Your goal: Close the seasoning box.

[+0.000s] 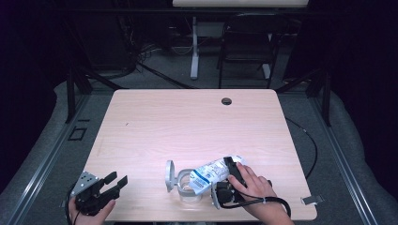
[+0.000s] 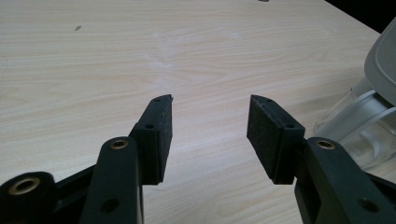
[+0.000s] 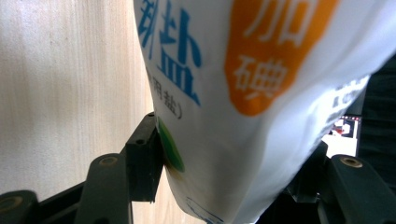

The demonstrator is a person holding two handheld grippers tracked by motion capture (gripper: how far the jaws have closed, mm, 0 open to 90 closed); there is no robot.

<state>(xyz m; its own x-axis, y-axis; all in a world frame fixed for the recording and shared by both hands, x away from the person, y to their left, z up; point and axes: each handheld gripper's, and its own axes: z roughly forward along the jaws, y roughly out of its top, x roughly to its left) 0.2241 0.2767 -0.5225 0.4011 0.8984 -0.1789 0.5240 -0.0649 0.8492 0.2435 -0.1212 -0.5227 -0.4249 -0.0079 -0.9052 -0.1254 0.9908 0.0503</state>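
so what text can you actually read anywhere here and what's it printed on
"盐", blue, on the white bag held in the right gripper.
"(用盐)" partly cut, small blue, below it on the same bag.
"加碘", white on the bag's orange patch.
Blue print on the bag in the high view: too small to read.
Clear lidded jar, table, left gripper: no text.

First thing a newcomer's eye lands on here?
The white salt bag with blue print, gripped in the right gripper and tipped toward the clear lidded jar near the table's front edge. Then the left gripper, open and idle at the front left corner.
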